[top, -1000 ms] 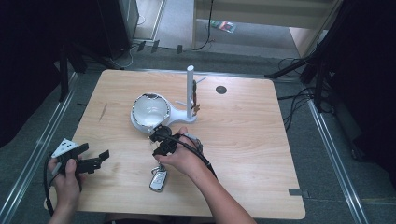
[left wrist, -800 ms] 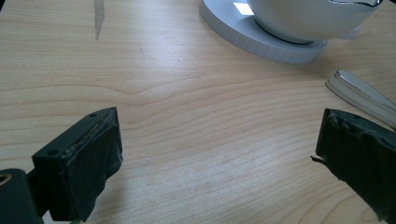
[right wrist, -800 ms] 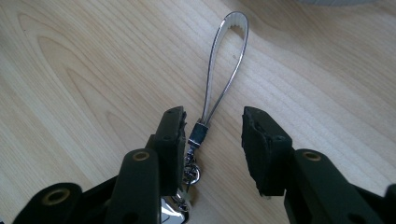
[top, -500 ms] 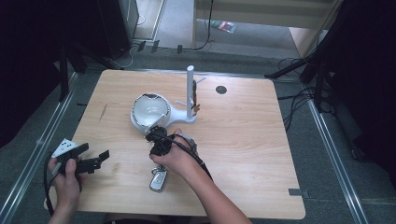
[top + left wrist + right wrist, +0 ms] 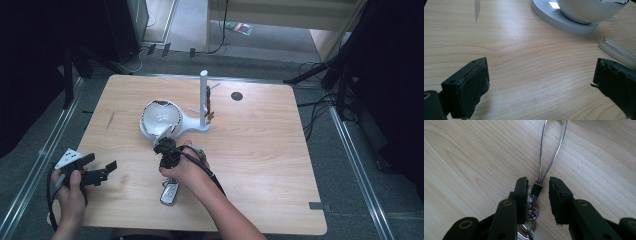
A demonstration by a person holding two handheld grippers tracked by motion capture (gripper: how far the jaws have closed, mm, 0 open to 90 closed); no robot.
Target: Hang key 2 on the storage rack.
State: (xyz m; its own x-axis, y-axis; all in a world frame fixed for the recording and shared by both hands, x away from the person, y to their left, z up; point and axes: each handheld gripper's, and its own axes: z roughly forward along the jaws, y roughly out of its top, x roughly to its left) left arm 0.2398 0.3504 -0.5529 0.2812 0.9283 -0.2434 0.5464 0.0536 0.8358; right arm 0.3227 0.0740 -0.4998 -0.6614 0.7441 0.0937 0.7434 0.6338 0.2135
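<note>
— How far along are you with that key?

— I'm judging it as the early part of the pickup. My right tool (image 5: pixel 538 195) is straddling the small black ferrule (image 5: pixel 536 190) where the thin steel wire loop (image 5: pixel 552 147) joins the chain of the silver car key fob (image 5: pixel 169 192). Its jaws are standing apart on either side of the ferrule, and I can't tell whether they are touching it; they aren't pinching it yet. The fob is lying flat on the pale wooden tabletop (image 5: pixel 260 150), just below my right hand (image 5: pixel 186 167), so nothing is lifted.

— And what is left?

— I'm thinking the closing on the ferrule, the lift, and then carrying the key to the stand. I'm guessing it is going either on the white upright post (image 5: pixel 203 97) or into the white round bowl (image 5: pixel 161 118) on the same white base.

— Is anything in that bowl?

— From above I'm seeing only bright reflections inside it, so I can't say. Something small and brownish is hanging beside the post, too small to name.

— Your other hand?

— My left tool (image 5: pixel 107 169) is hovering near the front left corner of the tabletop, its jaws spread wide and holding nothing.
</note>
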